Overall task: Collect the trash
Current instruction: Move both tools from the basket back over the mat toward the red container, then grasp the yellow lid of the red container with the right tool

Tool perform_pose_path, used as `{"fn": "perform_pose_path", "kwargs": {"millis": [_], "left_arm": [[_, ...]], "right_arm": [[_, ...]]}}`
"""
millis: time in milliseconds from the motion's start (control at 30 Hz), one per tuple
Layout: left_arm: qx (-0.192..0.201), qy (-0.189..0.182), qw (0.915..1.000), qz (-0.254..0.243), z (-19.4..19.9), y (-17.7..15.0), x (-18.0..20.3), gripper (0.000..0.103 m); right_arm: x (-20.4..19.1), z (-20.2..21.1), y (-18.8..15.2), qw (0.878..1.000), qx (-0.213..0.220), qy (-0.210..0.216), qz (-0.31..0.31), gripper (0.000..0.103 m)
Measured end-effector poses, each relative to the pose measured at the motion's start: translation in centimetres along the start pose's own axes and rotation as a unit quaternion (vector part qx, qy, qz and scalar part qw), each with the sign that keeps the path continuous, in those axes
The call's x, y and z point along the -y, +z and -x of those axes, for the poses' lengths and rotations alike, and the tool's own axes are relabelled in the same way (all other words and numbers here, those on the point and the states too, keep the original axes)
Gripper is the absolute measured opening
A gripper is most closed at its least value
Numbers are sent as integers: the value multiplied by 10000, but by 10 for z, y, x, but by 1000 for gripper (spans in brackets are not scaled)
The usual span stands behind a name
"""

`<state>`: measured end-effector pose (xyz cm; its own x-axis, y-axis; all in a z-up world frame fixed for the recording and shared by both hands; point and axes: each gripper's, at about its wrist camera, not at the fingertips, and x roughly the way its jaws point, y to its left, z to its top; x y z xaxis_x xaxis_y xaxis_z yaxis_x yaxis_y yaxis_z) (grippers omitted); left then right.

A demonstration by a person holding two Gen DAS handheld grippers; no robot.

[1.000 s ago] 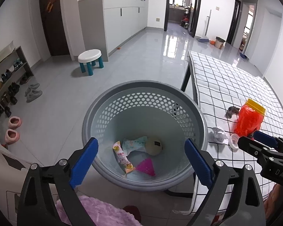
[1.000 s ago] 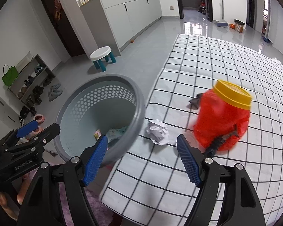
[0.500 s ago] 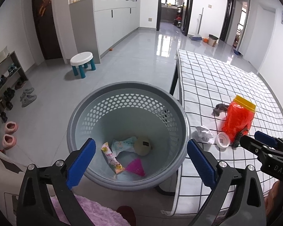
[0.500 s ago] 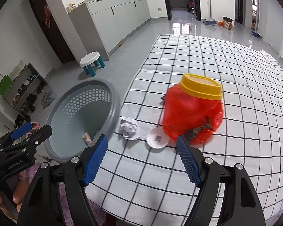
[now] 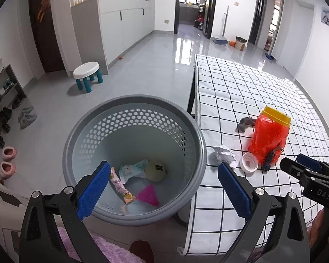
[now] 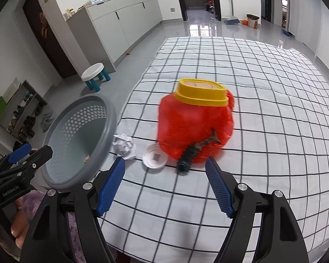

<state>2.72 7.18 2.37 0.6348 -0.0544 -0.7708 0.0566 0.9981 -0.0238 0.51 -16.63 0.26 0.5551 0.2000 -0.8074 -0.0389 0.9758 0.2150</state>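
Both grippers spread and empty: left gripper (image 5: 163, 185) over bin (image 5: 199, 144) holding wrappers, right gripper (image 6: 165, 185) above table (image 6: 274, 114) before paper ball (image 6: 124, 145), lid (image 6: 154, 159), red jar (image 6: 195, 122).

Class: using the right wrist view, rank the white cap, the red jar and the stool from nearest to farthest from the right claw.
1. White cap: on the cloth, just ahead of the right claw.
2. Red jar: behind the cap, slightly right.
3. Stool: on the floor, far left.
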Motion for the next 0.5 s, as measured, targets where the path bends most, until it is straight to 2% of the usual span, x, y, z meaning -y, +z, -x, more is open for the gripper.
{"fn": "perform_pose_path", "kwargs": {"millis": [267, 500], "left_arm": [[-62, -10, 10000, -69, -10, 1, 10, 96], [-51, -22, 9999, -113, -15, 4, 16, 96]], "right_arm": [[21, 5, 4, 9997, 89, -88, -226, 72], [33, 16, 33, 9989, 353, -154, -285, 72]]}}
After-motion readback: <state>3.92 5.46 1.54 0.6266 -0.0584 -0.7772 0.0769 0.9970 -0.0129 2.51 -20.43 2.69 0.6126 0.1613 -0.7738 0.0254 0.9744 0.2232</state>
